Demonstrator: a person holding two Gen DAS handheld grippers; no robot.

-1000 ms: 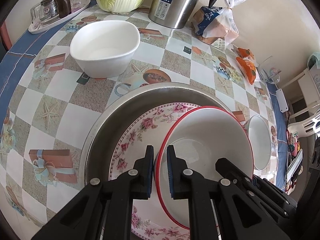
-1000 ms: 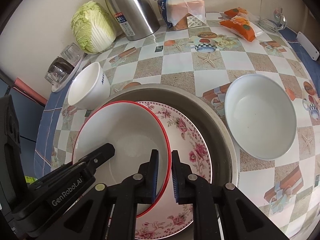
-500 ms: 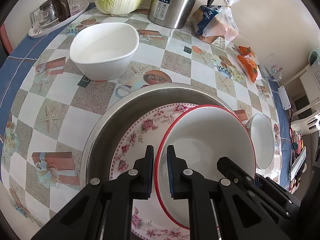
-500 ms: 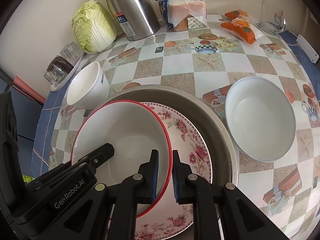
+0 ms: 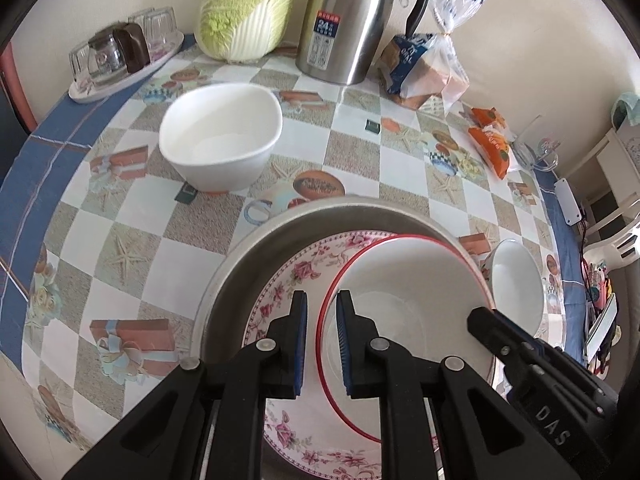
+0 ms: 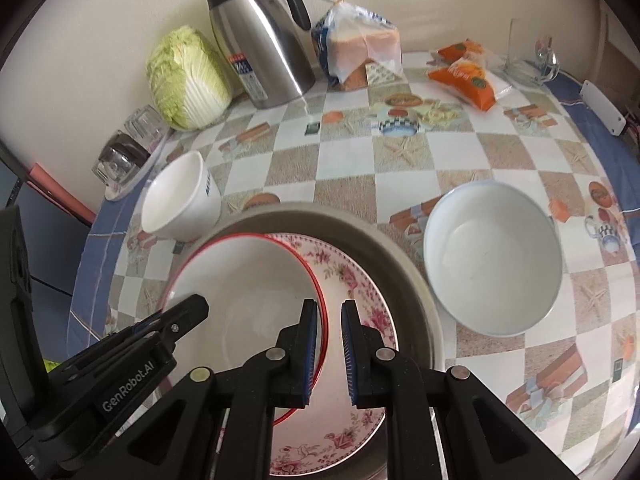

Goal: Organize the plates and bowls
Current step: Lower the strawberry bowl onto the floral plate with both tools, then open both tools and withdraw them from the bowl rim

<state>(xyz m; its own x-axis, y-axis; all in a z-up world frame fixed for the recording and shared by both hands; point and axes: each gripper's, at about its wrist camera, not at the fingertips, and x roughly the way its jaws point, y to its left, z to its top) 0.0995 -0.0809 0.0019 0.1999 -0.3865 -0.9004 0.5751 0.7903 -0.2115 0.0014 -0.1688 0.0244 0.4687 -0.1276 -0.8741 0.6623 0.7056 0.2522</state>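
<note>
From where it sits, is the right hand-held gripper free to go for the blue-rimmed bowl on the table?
Probably not yet: the right hand-held gripper is clamped on the red-rimmed bowl. The blue-rimmed bowl itself stands unobstructed.

The red-rimmed bowl [image 6: 244, 280] sits in the floral plate [image 6: 352, 292], which lies in the metal basin [image 6: 404, 264]. From the basin, the square bowl [image 6: 176, 204] stands at ten o'clock, the round bowl [image 6: 492, 256] at three, the kettle [image 6: 260, 48] at twelve.
</note>
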